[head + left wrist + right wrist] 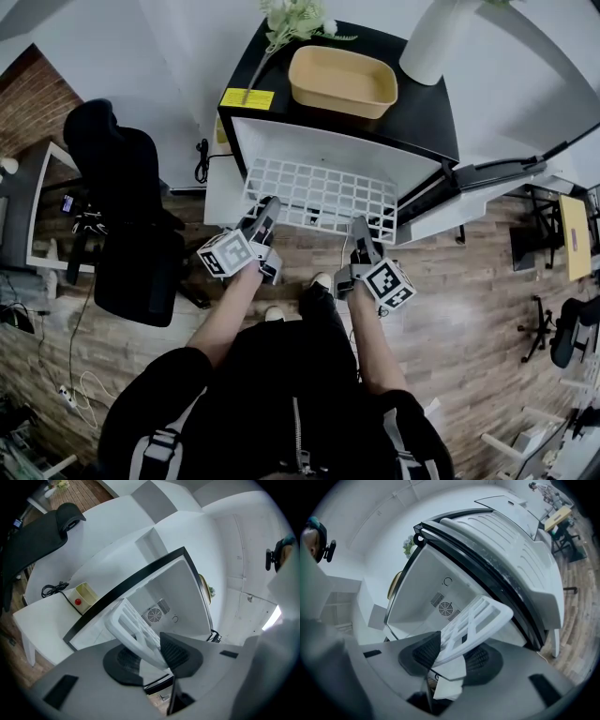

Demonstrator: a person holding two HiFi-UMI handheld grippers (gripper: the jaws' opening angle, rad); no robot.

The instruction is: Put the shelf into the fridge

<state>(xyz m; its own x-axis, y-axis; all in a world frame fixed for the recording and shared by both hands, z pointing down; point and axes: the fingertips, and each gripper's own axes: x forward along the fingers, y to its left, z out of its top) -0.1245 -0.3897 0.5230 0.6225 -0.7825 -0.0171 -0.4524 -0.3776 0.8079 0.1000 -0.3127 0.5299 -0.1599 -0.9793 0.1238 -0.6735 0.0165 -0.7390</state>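
white grid shelf [323,195], one only, lies at the mouth of the one open fridge [427,112] at 12 o'clock; two tongs pinch its near edge: left tongs [269,208] at its 7 o'clock, right tongs [360,228] at its 5 o'clock.

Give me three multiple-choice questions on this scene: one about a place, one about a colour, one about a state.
1. Where does the tan tray sit? A on top of the fridge; B on the floor; C inside the fridge.
2. What colour is the grid shelf? A black; B red; C white.
3. The fridge door is: A shut; B open; C taken off.
Answers: A, it rests on the fridge's black top; C, its bars show white in every view; B, it stands swung aside, the inside exposed.
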